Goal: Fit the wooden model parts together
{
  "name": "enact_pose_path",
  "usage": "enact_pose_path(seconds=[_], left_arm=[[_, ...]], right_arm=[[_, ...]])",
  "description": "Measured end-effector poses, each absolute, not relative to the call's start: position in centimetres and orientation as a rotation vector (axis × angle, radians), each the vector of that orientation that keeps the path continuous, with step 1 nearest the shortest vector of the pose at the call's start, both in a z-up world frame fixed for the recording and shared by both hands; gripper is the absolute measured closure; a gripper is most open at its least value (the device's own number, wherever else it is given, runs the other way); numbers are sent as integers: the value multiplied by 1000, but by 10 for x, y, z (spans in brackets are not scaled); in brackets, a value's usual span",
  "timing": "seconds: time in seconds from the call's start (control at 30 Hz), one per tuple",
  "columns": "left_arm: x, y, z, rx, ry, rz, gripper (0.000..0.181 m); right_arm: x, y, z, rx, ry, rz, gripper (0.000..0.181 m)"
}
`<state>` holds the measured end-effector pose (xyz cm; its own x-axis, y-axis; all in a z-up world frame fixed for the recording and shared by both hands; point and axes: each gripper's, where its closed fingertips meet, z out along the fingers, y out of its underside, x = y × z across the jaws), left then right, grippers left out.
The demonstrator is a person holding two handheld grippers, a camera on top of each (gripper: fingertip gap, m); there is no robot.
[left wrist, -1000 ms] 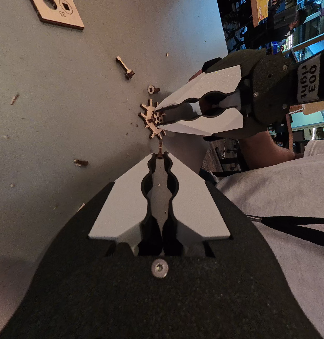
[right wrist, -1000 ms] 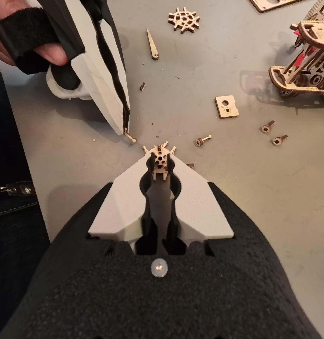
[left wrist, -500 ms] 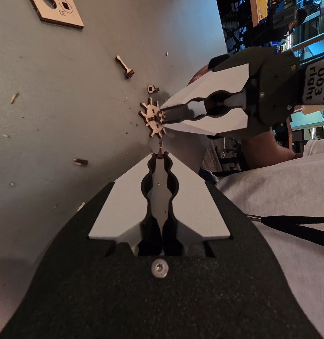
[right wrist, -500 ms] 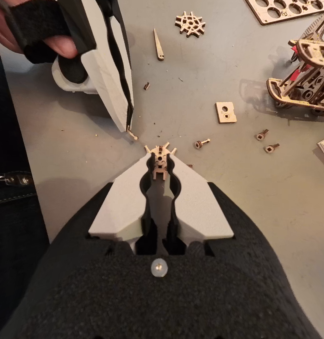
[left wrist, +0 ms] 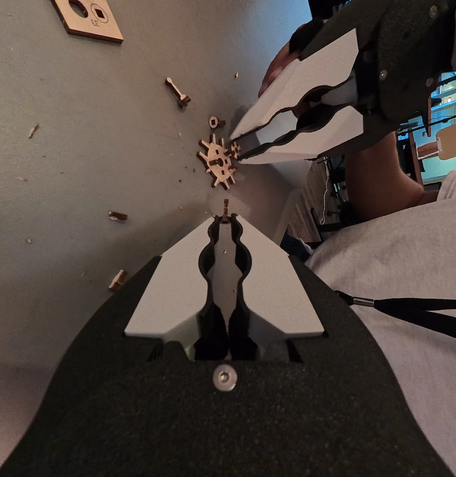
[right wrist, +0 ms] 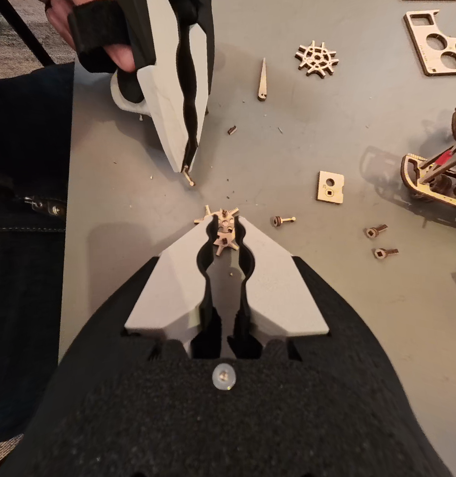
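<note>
- Right hand-held gripper (right wrist: 224,224) is pinched on the small holed disc (right wrist: 226,222), right over the toothed gear (left wrist: 217,162) flat on the desk (right wrist: 273,160)
- left hand-held gripper (left wrist: 224,219) is clamped on a pin (left wrist: 225,206), stem aimed at the gear just ahead, so left is nearer

Grey table (right wrist: 324,322), matte top, dusted with small pale crumbs (left wrist: 28,240), densest near its middle. Off the table's left edge: dark jeans (right wrist: 23,284) with metal rivets (right wrist: 54,209); grey carpet (right wrist: 18,46) beyond its far left corner. In the left wrist view, past the table's edge: a light grey shirt (left wrist: 376,263), a black strap (left wrist: 422,313) with a metal ferrule lying across it, and a thin white cord (left wrist: 324,198) hanging below table level.
</note>
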<state>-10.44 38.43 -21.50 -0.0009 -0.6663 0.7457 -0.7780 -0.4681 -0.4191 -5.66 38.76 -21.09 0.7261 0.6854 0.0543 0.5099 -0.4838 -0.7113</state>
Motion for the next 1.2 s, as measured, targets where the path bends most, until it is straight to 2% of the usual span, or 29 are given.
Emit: enact_pose_path(seconds=[0.27, 1.2], left_arm=[[-104, 381, -217, 2111, -1572, 1470, 175], [-105, 382, -220, 2113, -1564, 1460, 175]], right_arm=[[-61, 386, -227, -2276, -947, 294, 170], [-60, 387, -224, -2256, -965, 303, 170]])
